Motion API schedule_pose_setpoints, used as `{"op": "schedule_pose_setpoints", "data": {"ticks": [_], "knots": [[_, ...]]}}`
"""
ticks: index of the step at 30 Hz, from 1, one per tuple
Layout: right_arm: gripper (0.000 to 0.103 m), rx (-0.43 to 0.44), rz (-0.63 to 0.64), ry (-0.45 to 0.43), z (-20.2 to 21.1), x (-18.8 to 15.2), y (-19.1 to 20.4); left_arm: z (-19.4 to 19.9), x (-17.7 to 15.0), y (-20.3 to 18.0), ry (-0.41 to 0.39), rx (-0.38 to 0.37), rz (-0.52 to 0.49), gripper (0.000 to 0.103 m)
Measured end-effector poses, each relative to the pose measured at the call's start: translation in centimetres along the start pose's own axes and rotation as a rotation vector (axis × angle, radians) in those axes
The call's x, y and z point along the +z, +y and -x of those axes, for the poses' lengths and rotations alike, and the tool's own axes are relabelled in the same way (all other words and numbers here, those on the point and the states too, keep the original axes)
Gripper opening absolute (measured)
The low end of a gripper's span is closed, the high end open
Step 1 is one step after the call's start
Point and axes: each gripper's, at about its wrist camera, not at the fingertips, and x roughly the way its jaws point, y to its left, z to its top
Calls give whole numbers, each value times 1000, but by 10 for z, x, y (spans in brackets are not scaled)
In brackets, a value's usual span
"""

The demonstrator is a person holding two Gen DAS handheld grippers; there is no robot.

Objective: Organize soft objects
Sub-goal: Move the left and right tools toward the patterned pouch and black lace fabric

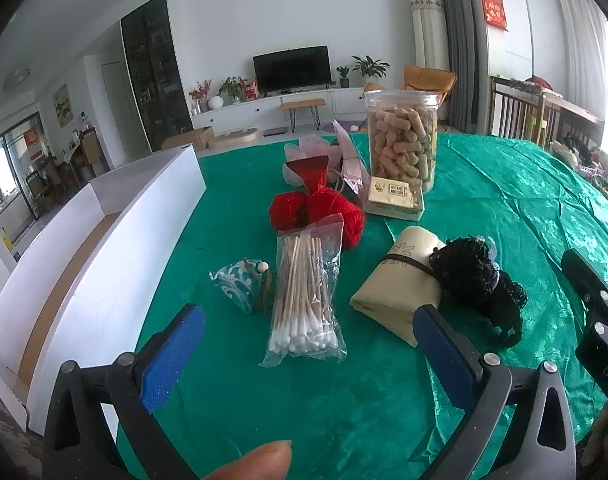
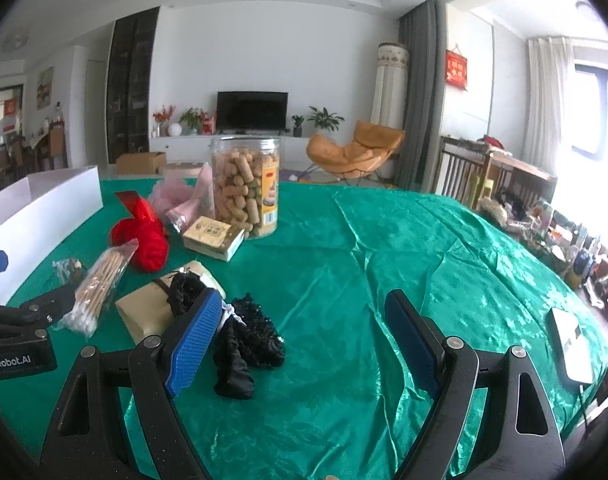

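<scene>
Green satin cloth (image 1: 484, 200) is spread over the tabletop, and the soft things are gathered on its left half. Nearest the left tool (image 1: 308, 344) a clear bag of cotton swabs (image 1: 304, 296) is laid lengthwise, with a small teal patterned pouch (image 1: 238, 286) just beside it on the left. Red yarn (image 1: 324, 208) in a tied red wrapper is seen farther back, touching the far end of the swab bag. To the right, a folded beige cloth (image 1: 400, 284) bound by a dark band is found, and a black lace garment (image 2: 244, 340) is draped against its right side. Farther off, a clear jar of biscuit sticks (image 2: 246, 188) stands upright, with a small yellow box (image 2: 214, 236) at its foot and a pink pouch (image 2: 184, 196) on its left. A white open box (image 1: 116, 248) is placed along the left edge of the tabletop.

The left tool is held released, its blue pads spread wide on either side of the swab bag and nothing gripped. The right tool (image 2: 300, 340) is likewise released and empty, above the cloth with the black lace garment by its left pad. A fingertip (image 1: 260, 462) is visible at the near edge of the left view.
</scene>
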Motion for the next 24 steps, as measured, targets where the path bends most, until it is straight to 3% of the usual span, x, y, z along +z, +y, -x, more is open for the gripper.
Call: {"op": "schedule_pose_setpoints", "data": {"ticks": [5,10,16,24], "knots": [[86,14,-36,13,-3,-1,-8,0,-1,-1,1,2,-4,103],[86,43,-84,-77,5,-2,-17,0,-1,1,3,7,-1,103],[86,71,-74,-39,-2,-4,-15,0,-1,2,5,9,0,103],[86,203,-63,-12,2,-4,-9,-2,-3,1,10,9,-2,103]]}}
